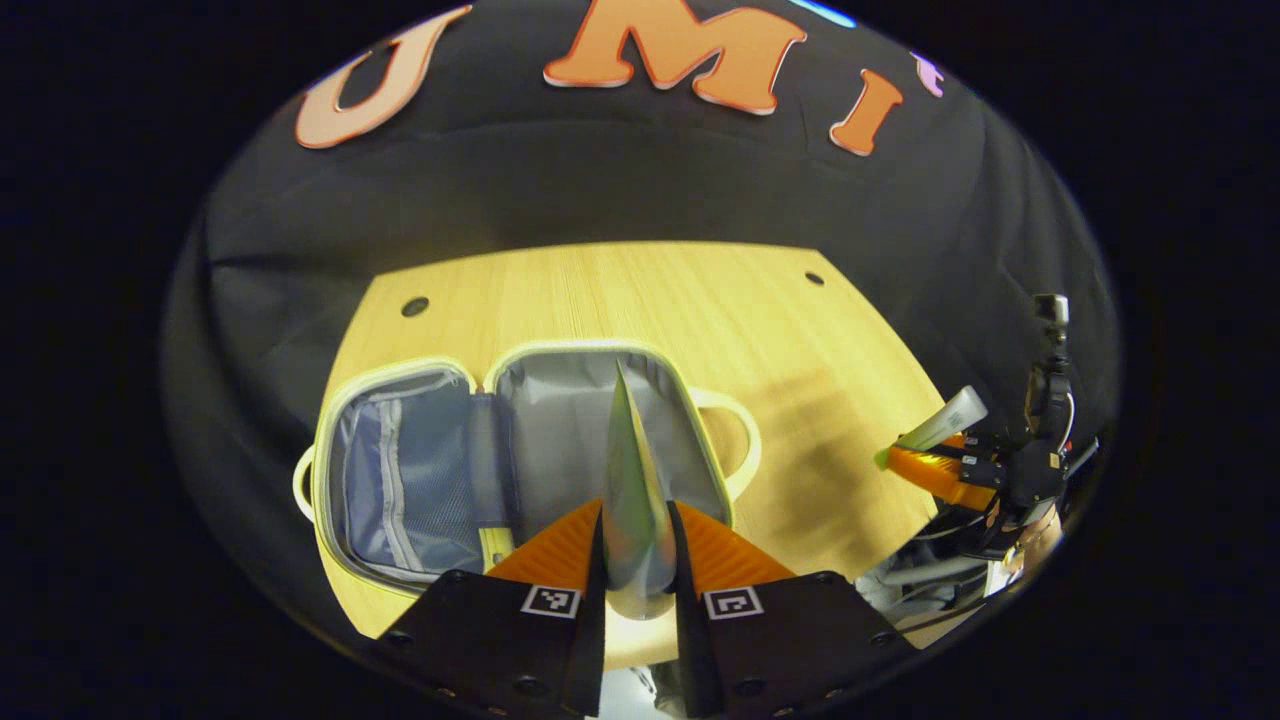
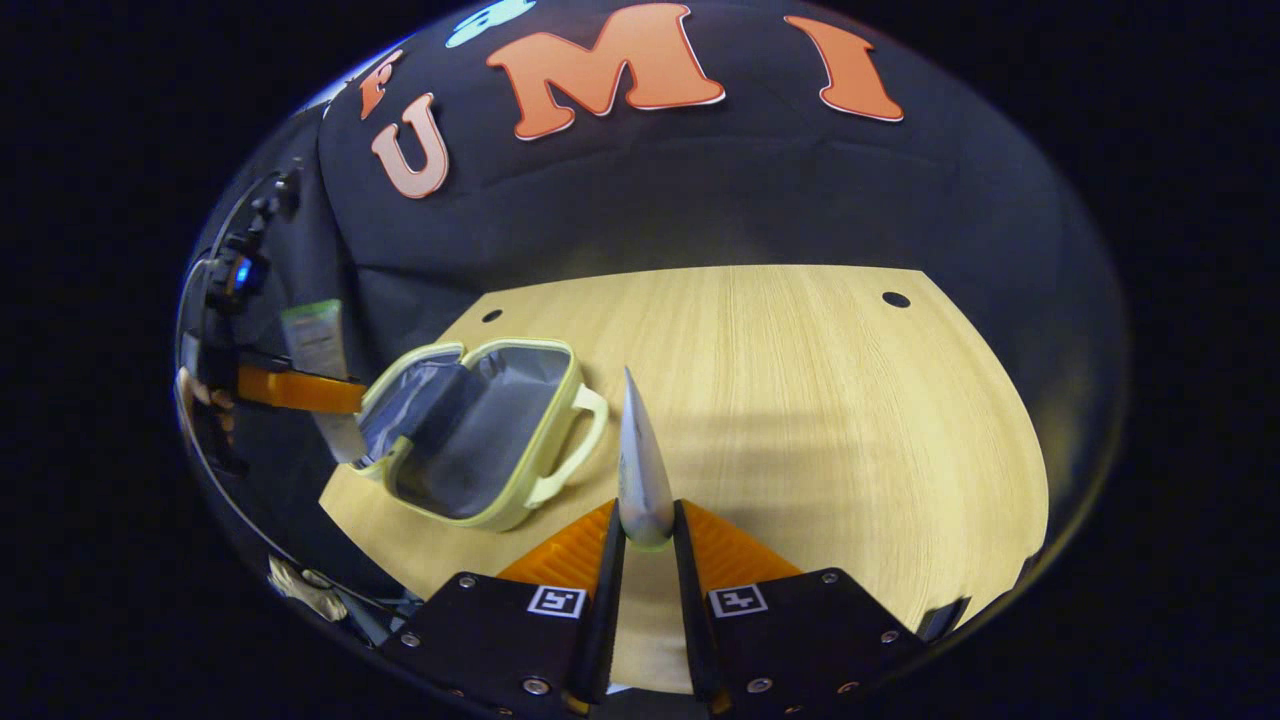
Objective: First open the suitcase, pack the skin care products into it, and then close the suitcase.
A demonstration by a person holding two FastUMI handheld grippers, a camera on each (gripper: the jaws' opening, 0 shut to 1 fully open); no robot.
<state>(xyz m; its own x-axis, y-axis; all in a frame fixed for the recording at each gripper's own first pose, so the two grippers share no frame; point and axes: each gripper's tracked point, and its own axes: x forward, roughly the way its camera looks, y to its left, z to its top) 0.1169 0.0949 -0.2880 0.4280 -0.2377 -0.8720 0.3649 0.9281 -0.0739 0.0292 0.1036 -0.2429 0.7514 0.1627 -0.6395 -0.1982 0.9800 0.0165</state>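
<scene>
The small pale-yellow suitcase [image 1: 520,450] lies open on the wooden table [image 1: 700,300], its grey lining and mesh pocket showing. My left gripper [image 1: 637,525] is shut on a skin care tube [image 1: 632,470], seen edge-on, held above the near edge of the case's right half. Off the table's right edge, my right gripper [image 1: 950,468] holds a white tube [image 1: 945,420]. In the right gripper view, my right gripper [image 2: 646,525] is shut on that tube [image 2: 640,470], to the right of the open suitcase [image 2: 480,440]. The left gripper [image 2: 300,390] with its tube [image 2: 318,342] is beyond the case.
Round holes [image 1: 415,306] mark the table's far corners. A wide stretch of bare wood [image 2: 850,420] lies right of the case. Cables and a hand [image 1: 1035,535] show off the table's right edge. The black cloth wall stands behind.
</scene>
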